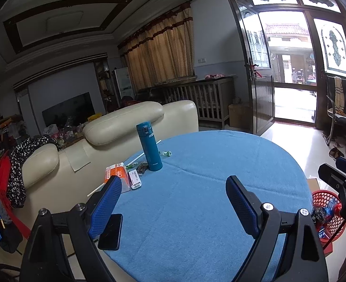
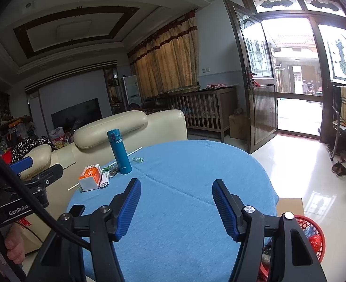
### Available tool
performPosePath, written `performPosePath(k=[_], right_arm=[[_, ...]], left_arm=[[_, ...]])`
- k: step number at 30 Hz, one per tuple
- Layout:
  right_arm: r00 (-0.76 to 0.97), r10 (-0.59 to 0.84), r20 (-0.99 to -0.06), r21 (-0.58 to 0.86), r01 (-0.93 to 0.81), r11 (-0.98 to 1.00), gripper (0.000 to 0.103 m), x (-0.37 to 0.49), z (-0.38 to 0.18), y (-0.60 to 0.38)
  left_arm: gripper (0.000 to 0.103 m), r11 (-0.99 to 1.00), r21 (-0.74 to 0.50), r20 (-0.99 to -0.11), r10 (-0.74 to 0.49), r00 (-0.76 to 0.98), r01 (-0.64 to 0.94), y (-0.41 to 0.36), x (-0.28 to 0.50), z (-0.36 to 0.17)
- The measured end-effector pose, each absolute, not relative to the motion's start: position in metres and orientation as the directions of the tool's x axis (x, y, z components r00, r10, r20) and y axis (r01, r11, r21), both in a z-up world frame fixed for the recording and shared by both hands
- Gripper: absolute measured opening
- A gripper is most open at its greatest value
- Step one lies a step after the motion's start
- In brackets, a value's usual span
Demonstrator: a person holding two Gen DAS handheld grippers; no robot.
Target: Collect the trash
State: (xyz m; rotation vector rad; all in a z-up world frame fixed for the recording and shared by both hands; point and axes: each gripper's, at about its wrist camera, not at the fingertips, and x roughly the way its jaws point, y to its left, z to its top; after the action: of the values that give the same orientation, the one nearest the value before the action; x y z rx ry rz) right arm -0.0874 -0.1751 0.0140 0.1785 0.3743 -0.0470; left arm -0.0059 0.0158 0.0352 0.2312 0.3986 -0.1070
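Trash (image 1: pixel 135 176) lies in a loose cluster at the ten o'clock edge of the round blue tabletop (image 1: pixel 208 188): an orange and white carton (image 1: pixel 116 174), a small white labelled box (image 1: pixel 134 179), dark and green wrappers (image 1: pixel 141 167), a long white straw (image 1: pixel 147 151) and a green candy wrapper (image 1: pixel 165 153). A teal flask (image 1: pixel 149 150) stands upright among them, just beside the wrappers. A dark phone (image 1: pixel 110 231) lies flat near the seven o'clock edge.

Left hand-held gripper (image 1: pixel 174 202): jaws spread wide, nothing between them, hovering over bare cloth well short of the cluster. Right hand-held gripper (image 2: pixel 176 203): likewise released and empty. A red basket (image 2: pixel 312 232) sits on the floor at four o'clock, already holding what appears to be wrappers, though its contents are partly hidden.

Risks noted. The flask stands so close to the wrappers that a reach from this side could knock it over or push it off the edge toward the sofa (image 1: pixel 135 119). The thin wrappers and straw lie flat on soft cloth; the jaws may pinch the cloth too and drag it. The phone could be mistaken for litter or brushed off.
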Motion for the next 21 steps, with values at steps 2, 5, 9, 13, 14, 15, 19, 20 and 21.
performPosePath(k=[2,5,9,13,14,15,19,20,21], right_arm=[[0.930,-0.013,-0.367,0.164,0.078,0.983,0.067,-0.0873,0.0144,-0.1752],[0.931,-0.012,-0.365,0.164,0.077,0.984,0.067,-0.0875,0.0140,-0.1754],[0.930,-0.009,-0.368,0.167,0.075,0.983,0.067,-0.0878,0.0131,-0.1750],[0.930,-0.007,-0.367,0.166,0.073,0.983,0.067,-0.0870,0.0134,-0.1744],[0.931,-0.008,-0.366,0.165,0.073,0.984,0.067,-0.0872,0.0134,-0.1742],[0.931,-0.008,-0.365,0.165,0.073,0.984,0.067,-0.0874,0.0132,-0.1740],[0.931,-0.007,-0.366,0.165,0.073,0.984,0.067,-0.0873,0.0128,-0.1740],[0.930,-0.007,-0.368,0.165,0.073,0.984,0.067,-0.0870,0.0127,-0.1740],[0.929,-0.007,-0.369,0.164,0.072,0.984,0.067,-0.0872,0.0125,-0.1737]], left_arm=[[0.091,0.969,0.200,-0.396,-0.057,0.916,0.146,0.0161,-0.0047,0.0348],[0.091,0.969,0.202,-0.394,-0.053,0.918,0.143,0.0162,-0.0049,0.0354],[0.091,0.968,0.205,-0.391,-0.052,0.919,0.142,0.0155,-0.0044,0.0359],[0.091,0.969,0.205,-0.390,-0.052,0.919,0.141,0.0157,-0.0053,0.0366],[0.091,0.968,0.205,-0.391,-0.053,0.919,0.143,0.0157,-0.0051,0.0366],[0.091,0.968,0.206,-0.391,-0.053,0.919,0.143,0.0156,-0.0052,0.0366],[0.091,0.968,0.205,-0.391,-0.052,0.919,0.142,0.0157,-0.0059,0.0368],[0.091,0.968,0.206,-0.391,-0.051,0.919,0.141,0.0158,-0.0059,0.0369],[0.091,0.968,0.207,-0.392,-0.051,0.919,0.142,0.0157,-0.0057,0.0370]])
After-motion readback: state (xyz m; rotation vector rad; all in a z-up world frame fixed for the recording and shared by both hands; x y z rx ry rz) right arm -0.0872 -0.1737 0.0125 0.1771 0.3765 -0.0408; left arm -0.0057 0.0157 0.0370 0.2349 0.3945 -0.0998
